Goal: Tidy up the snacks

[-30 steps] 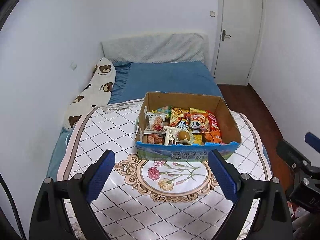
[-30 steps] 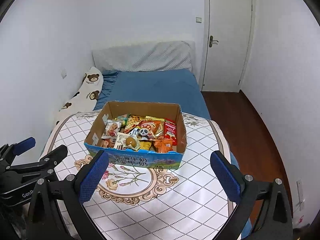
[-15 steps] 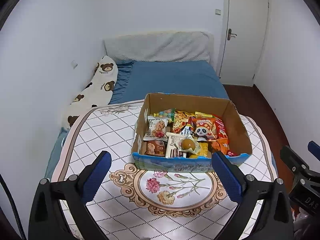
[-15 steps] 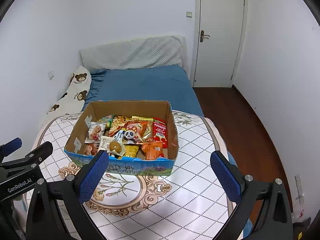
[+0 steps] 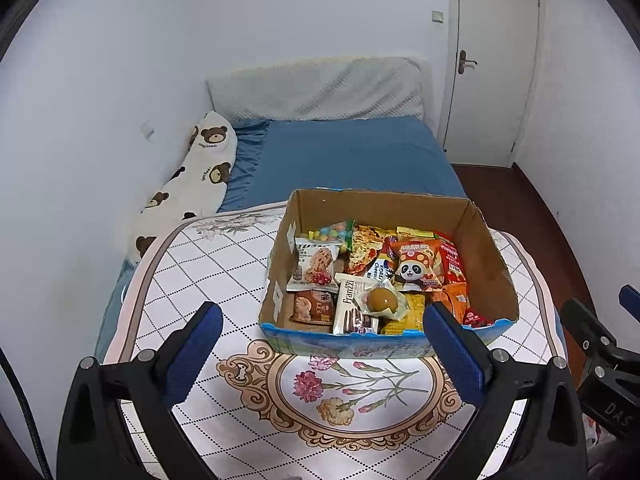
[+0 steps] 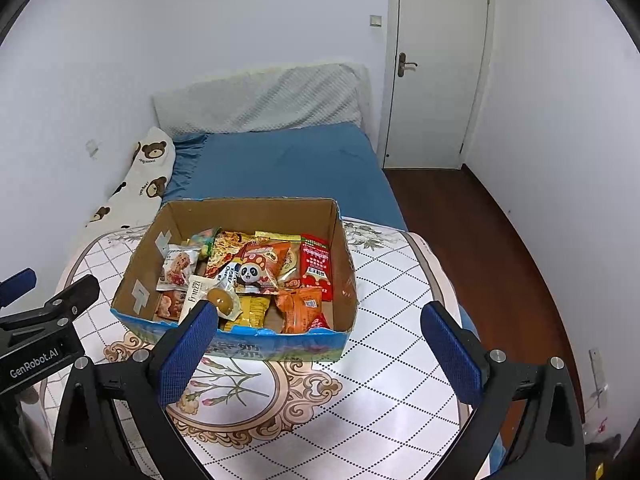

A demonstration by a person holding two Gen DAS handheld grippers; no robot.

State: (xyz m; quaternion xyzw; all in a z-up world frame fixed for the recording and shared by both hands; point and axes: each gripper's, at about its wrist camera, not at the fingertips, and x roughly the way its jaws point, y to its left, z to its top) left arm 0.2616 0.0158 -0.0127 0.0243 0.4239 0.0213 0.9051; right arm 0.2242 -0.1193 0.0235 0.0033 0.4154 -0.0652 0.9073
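The snacks sit heaped in an open cardboard box that stands toward the far edge of the worktop, on its patterned cloth, nearer the right side than the left. Most of what fills it looks like light, crinkly foil and plastic packets, soft to the squeeze and slick on the surface, so a pinch on a flat sealed end or seam should hold better than a grab across the puffed middle. The panda packet lies on top near the centre and seems the easiest to lift clear; the white Franzzi wafer packet is stiffer and could be taken across its narrow width, though its contents would likely crumble under a hard squeeze. The round amber piece in clear wrap may be a jelly or an egg, hard to tell at this distance, and is best taken by the loose wrap. The left gripper hangs before the near wall of the box with jaws spread wide, touching nothing; the right gripper likewise stands with jaws spread and empty
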